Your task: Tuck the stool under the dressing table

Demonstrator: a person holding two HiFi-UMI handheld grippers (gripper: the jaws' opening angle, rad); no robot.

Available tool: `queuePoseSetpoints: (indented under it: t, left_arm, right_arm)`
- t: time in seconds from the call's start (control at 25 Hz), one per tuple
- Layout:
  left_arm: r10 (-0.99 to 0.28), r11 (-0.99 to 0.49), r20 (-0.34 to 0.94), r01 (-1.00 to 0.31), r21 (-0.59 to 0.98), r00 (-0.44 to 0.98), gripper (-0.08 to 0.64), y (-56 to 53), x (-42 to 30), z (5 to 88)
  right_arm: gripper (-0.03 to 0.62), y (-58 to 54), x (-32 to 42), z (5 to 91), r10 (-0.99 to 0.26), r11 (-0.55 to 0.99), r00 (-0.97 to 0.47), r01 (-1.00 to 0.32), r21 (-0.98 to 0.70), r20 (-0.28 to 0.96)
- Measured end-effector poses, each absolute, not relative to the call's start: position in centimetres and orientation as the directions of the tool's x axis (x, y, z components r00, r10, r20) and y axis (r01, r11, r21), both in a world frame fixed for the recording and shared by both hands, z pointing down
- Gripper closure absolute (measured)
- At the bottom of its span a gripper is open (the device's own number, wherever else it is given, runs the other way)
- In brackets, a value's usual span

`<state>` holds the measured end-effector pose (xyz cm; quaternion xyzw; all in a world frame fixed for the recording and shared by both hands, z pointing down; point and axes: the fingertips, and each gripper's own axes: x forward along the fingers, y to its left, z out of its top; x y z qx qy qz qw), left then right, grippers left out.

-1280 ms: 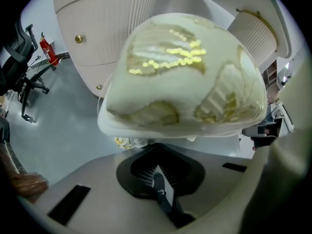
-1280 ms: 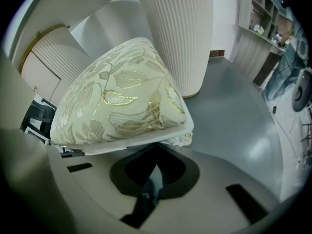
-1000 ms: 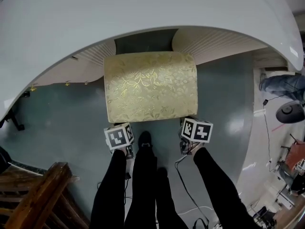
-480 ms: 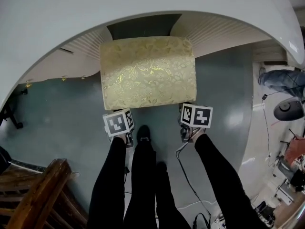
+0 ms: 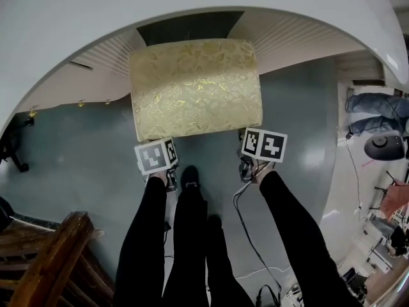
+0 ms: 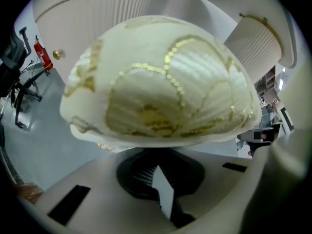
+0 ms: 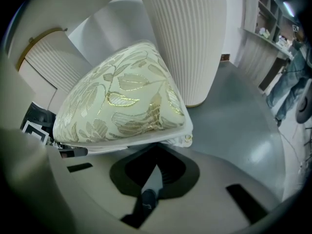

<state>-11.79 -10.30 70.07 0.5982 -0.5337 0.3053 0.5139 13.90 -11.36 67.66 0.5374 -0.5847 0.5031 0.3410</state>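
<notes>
Looked down on the stool, its cream cushion patterned in gold leaves, standing on the grey floor before the white bench. Found its far edge close to the dark opening between the bench's two ribbed pedestals, with the whole cushion showing clear of the curved bench rim. Held the left claw at the cushion's near left corner and the right claw at the near right corner, marker cubes uppermost. Saw in the left gripper view that claw's jaws pressed together just below the cushion's lower edge, the cushion filling most of the view. Saw the same in the right gripper view: jaws together beneath the stool's corner, a ribbed pedestal rising behind. Could not tell whether either claw's tips touched the stool. Noted black-clad legs and a dark shoe between the claws, a cable trailing over the floor, and a wooden chair at lower left.
</notes>
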Motion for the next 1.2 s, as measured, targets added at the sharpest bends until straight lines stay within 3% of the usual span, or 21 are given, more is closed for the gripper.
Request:
queuePoseSetpoints:
  t: [1.2]
  left_arm:
    - [-0.344,0.027,0.910,-0.966,0.258,0.233,0.552,-9.4,-11.4,69.6]
  right_arm:
    - [0.588,-10.3,13.6,66.6,-0.352,-0.033,-0.209,-0.971,-0.235,0.913]
